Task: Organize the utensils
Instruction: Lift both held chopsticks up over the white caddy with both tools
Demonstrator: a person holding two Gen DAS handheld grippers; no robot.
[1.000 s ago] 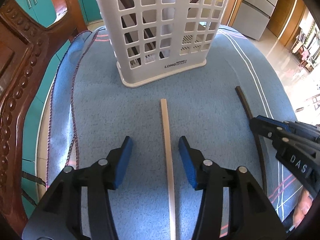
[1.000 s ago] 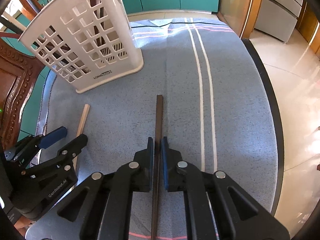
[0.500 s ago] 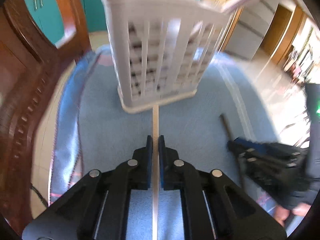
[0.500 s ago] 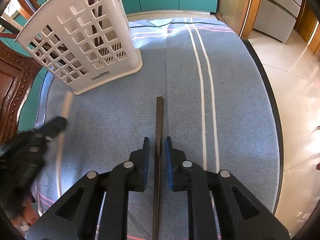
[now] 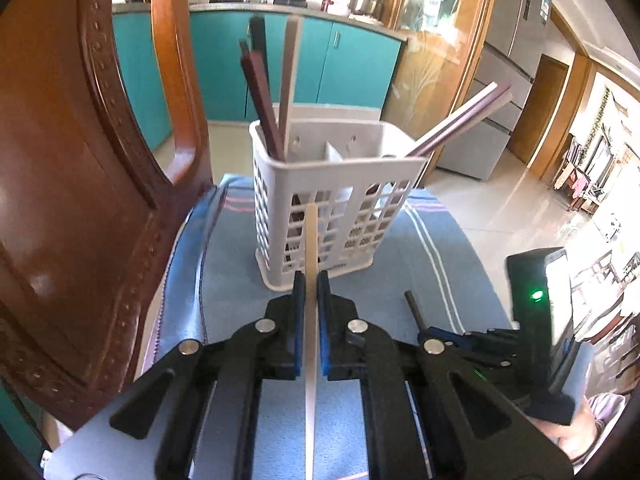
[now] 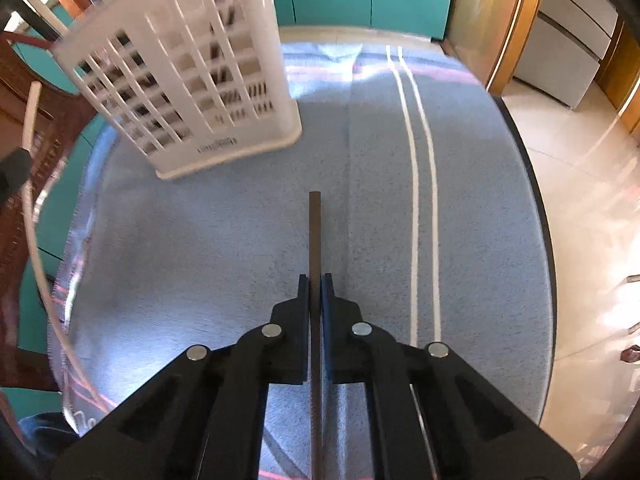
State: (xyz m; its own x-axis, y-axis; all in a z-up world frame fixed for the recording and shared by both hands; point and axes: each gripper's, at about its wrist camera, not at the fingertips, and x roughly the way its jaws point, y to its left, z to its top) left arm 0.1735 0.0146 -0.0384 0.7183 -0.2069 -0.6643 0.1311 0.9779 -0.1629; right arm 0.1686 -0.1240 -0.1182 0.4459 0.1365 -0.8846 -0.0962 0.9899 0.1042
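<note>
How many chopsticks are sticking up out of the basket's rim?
5 at least: three in the basket's back left corner, two leaning out right. Others may be hidden inside.

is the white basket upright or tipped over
Upright. The basket stands on its base on the blue cloth, open top up, with chopsticks sticking out of it.

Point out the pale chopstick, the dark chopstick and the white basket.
pale chopstick (image 5: 311, 240): left wrist view, shaft ahead of the pads.
dark chopstick (image 6: 315, 236): right wrist view, shaft ahead of the pads.
white basket (image 5: 340, 166): left wrist view, front rim.
</note>
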